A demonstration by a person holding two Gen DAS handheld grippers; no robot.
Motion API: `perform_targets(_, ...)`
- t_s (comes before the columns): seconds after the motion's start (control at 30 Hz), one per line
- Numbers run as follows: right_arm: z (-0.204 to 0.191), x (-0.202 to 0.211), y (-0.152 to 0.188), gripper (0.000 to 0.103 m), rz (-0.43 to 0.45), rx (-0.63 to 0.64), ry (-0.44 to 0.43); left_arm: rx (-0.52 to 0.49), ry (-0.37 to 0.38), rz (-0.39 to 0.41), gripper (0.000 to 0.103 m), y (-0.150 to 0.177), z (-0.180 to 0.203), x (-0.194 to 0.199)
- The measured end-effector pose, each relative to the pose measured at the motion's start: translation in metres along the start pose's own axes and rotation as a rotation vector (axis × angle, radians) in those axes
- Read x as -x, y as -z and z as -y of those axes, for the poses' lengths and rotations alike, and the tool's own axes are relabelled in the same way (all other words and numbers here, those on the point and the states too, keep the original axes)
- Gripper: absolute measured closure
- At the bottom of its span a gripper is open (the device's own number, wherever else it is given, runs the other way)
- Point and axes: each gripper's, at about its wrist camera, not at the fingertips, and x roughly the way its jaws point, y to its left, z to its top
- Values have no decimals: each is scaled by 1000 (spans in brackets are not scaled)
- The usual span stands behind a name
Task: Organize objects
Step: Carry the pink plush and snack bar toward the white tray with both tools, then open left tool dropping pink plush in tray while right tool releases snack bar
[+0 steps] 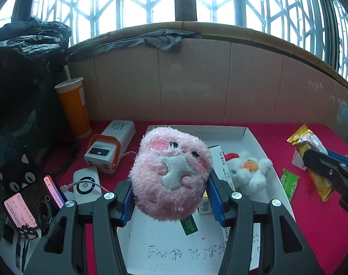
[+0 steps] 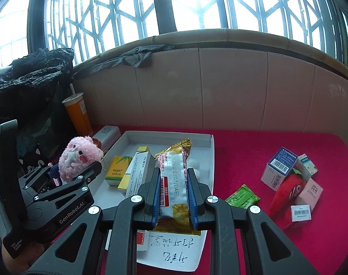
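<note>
Right gripper (image 2: 174,171): clenched on the yellow-and-white snack packet (image 2: 174,190), blue pads pressed flat on its two long edges. Packet's long axis in line with the fingers, far end jutting past the tips toward the far wall of the white tray (image 2: 169,135), near end trailing back between the arms. Tray straight ahead and below; packet hanging over its middle, not yet resting on the floor.

Under the packet, just left of the tips: a long white box (image 2: 137,171) and a yellow carton (image 2: 118,169), both lying roughly parallel to the packet. Just right of the tips: a bit of white plush toy (image 1: 249,169), mostly hidden in the right wrist view. Probably a narrow free strip between them, aligned with the packet already, so likely a plain lowering with no twist needed.

Left gripper (image 1: 170,181): off to the left of the right one, closed on a pink plush toy (image 1: 171,174), fur bulging out around both pads, held above the tray's near-left part. About as near to the tray as its partner.

Well right of the right gripper, on the red cloth (image 2: 242,151): a green sachet (image 2: 242,197), a carrot plush (image 2: 290,192) and small boxes, not yet gathered.
</note>
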Motion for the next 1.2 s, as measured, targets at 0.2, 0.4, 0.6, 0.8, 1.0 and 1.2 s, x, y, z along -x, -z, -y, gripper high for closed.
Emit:
perform_targets(0.2,-1,2,-7,80,14,-7,-15,-22,-10,34,49,-17,6,7)
perform_targets(0.4,-4,-18,10,80,-45,4,-5,-18,-10,-42,47,0,7,-14)
perform_targets(0.6,-5,-34,8,80,-68,-1,5,-21,-15,-31,42,-14,9,-15)
perform_targets(0.8,-9,-46,21,78,-96,29,-2,4,-27,-29,18,0,11,-14)
perform_targets(1.0,-6,-40,12,43,-56,15,-14,42,-62,34,9,-20,0,1)
perform_targets(1.2,-1,10,5,17,66,-6,-23,83,-54,143,9,-27,0,38)
